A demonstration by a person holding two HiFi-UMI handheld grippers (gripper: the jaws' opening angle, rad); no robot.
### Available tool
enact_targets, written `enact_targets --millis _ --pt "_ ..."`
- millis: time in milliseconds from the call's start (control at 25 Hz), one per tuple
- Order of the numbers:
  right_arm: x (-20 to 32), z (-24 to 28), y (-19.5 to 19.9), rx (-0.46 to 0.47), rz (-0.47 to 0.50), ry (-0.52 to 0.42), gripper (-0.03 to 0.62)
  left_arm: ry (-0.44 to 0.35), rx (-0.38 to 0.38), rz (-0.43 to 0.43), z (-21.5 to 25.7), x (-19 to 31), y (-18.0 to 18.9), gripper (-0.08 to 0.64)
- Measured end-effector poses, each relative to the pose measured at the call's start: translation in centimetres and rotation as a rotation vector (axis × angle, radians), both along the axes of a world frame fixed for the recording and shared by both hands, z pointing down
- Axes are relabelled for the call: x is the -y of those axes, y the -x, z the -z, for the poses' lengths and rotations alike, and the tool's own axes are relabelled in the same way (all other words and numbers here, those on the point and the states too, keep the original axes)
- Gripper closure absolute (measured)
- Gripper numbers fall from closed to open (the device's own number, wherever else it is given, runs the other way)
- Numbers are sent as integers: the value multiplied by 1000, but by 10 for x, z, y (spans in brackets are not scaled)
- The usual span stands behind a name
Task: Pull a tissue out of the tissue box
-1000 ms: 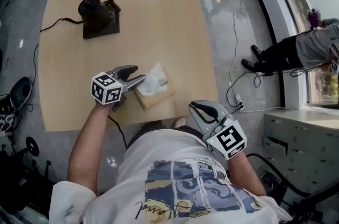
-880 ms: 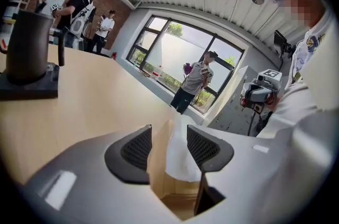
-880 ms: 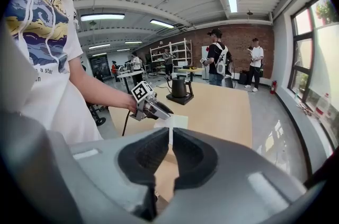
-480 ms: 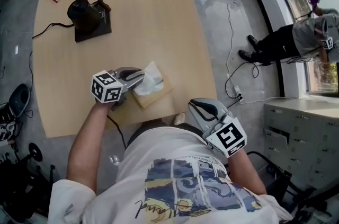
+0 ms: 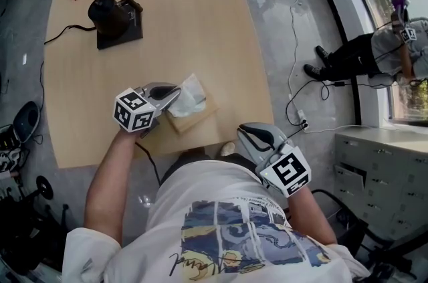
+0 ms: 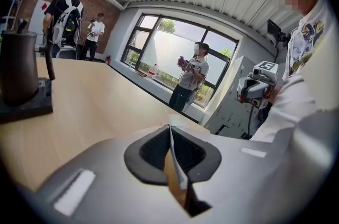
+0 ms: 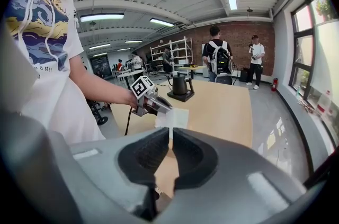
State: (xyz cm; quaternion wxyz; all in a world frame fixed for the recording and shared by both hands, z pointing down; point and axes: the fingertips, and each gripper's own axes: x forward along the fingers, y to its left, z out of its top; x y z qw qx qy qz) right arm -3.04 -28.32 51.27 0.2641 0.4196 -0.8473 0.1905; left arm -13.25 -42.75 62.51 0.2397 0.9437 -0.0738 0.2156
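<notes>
- While the head view shows the left gripper [image 5: 175, 89] only from above, with its tips at the tissue [image 5: 192, 89], the left gripper view looks straight along the jaws. There the pads are pressed together on a thin white edge, which is the tissue.
- The right gripper view gives the side look that the other two lack: across the table [image 5: 174, 21], the left gripper's tips meet the tissue's upper part, and the sheet stands upright like a small white flag.
- Only the head view shows the box [image 5: 198, 117] plainly. It lies at an angle near the table's near edge, just beside the left gripper.
- The right gripper [image 5: 246, 131] hangs off the table, close to the person's body and well apart from the box. In its own view the pads are drawn together with nothing between them.
- The kettle [image 5: 110, 9] on its dark base stands at the table's far left corner in the head view. In the left gripper view it fills the left edge, and in the right gripper view it sits beyond the tissue.
- The gripper views also show people standing in the room, whereas the head view catches just one by the window.
- One second ago the left jaws stood apart beside the tissue, half a second ago they were narrower, and now they are closed on it. The right gripper has barely shifted.
- The box holds the tissues, with one sheet rising out of its top opening, its lower part still inside.
</notes>
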Motion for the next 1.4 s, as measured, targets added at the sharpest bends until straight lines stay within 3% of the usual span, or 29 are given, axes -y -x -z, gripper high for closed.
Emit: enact_targets --millis 720,1040,1400 --pt "-22 5 -19 18 62 -48 580 -309 102 41 57 -20 -12 555" --pt "-38 14 -33 52 145 -64 580 -379 114 140 91 -39 -18 555" --pt "-54 24 -59 61 268 -110 580 -475 90 280 160 -83 -31 555"
